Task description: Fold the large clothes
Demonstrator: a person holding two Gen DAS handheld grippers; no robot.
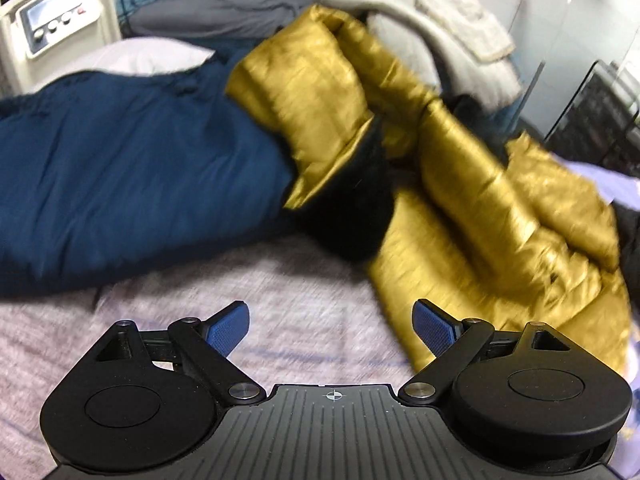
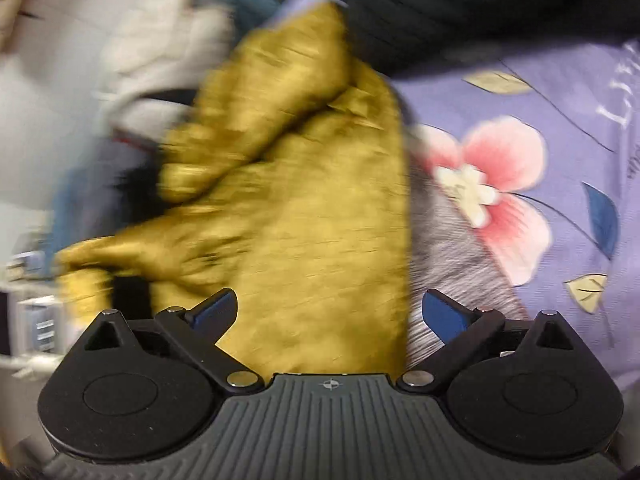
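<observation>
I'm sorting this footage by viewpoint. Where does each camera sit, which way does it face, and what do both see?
Left wrist: on the left gripper, facing forward over the bed; sees a gold puffer jacket beside a navy garment; own blue-padded fingers spread open.
Right wrist: on the right gripper, facing down on the gold puffer jacket and a floral purple sheet; own fingers open.
Shared: the jacket; both views are motion-blurred.

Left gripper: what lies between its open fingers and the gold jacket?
In the left wrist view, only bare pinkish-grey blanket lies between the left gripper and the gold jacket; nothing else sits there.
</observation>
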